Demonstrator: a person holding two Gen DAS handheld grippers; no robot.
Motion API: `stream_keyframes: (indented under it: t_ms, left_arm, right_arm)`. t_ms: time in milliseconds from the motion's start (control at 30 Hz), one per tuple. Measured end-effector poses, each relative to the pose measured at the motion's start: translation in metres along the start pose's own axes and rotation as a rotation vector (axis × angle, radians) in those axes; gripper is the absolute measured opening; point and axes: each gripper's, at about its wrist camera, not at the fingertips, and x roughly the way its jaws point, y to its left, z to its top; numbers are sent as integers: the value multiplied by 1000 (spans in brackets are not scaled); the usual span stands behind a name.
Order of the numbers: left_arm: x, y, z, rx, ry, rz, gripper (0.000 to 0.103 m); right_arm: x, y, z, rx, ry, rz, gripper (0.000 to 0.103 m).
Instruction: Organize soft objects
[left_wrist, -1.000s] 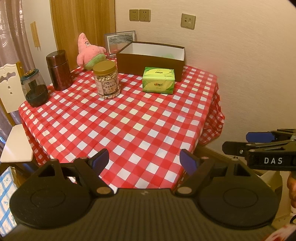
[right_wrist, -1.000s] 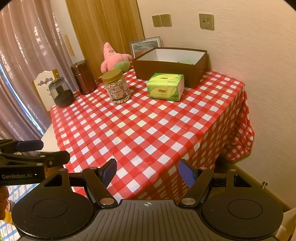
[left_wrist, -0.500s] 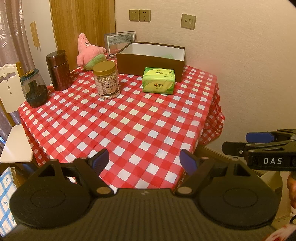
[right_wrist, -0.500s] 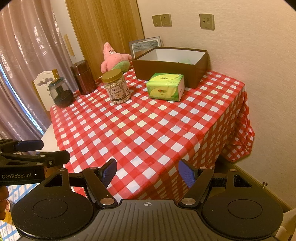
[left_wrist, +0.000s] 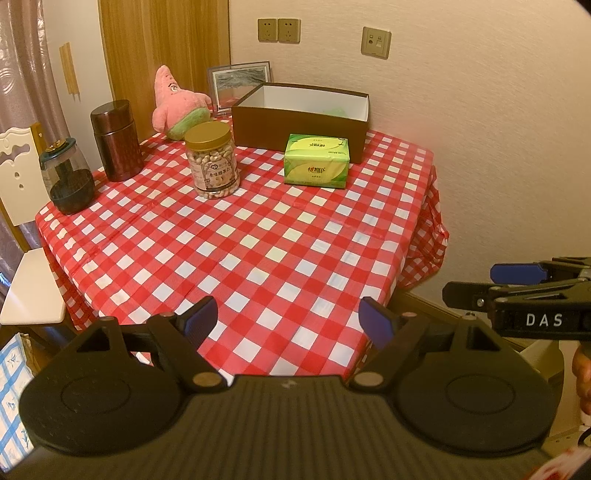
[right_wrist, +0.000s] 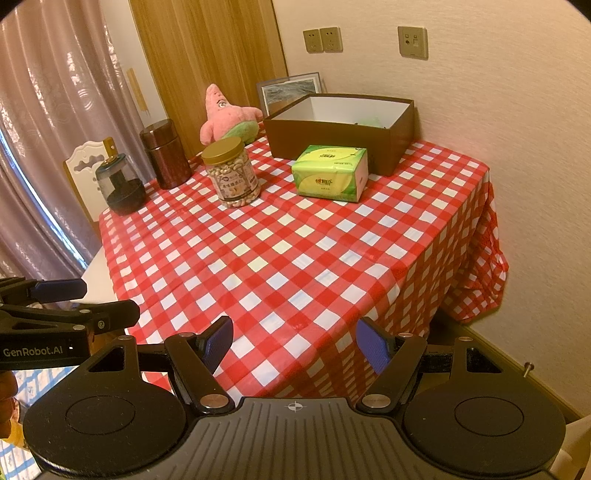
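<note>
A pink star plush toy (left_wrist: 175, 105) (right_wrist: 225, 116) leans at the far left corner of the red checked table (left_wrist: 258, 240) (right_wrist: 295, 251). Beside it stands an open brown box (left_wrist: 301, 120) (right_wrist: 340, 129) with something green inside, and a green tissue pack (left_wrist: 317, 163) (right_wrist: 330, 172) lies in front of that box. My left gripper (left_wrist: 288, 319) hovers open over the table's near edge, nothing between its fingers. My right gripper (right_wrist: 293, 341) is open too, also empty, off the near edge to the right of the left one.
A nut jar with a gold lid (left_wrist: 213, 160) (right_wrist: 232, 171), a dark brown canister (left_wrist: 116, 140) (right_wrist: 165, 153) and a small glass jar (left_wrist: 66, 181) (right_wrist: 120, 188) stand along the left side. A framed picture (left_wrist: 240, 83) leans on the wall. A white chair (left_wrist: 22, 206) sits left of the table.
</note>
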Motion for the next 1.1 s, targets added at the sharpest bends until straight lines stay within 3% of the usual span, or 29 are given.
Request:
stream_keyframes:
  t_ms: [1100]
  left_arm:
    - [2,-1,1,-3,1,-1,82]
  right_arm:
    - [0,-3,1,-1,2,1,73]
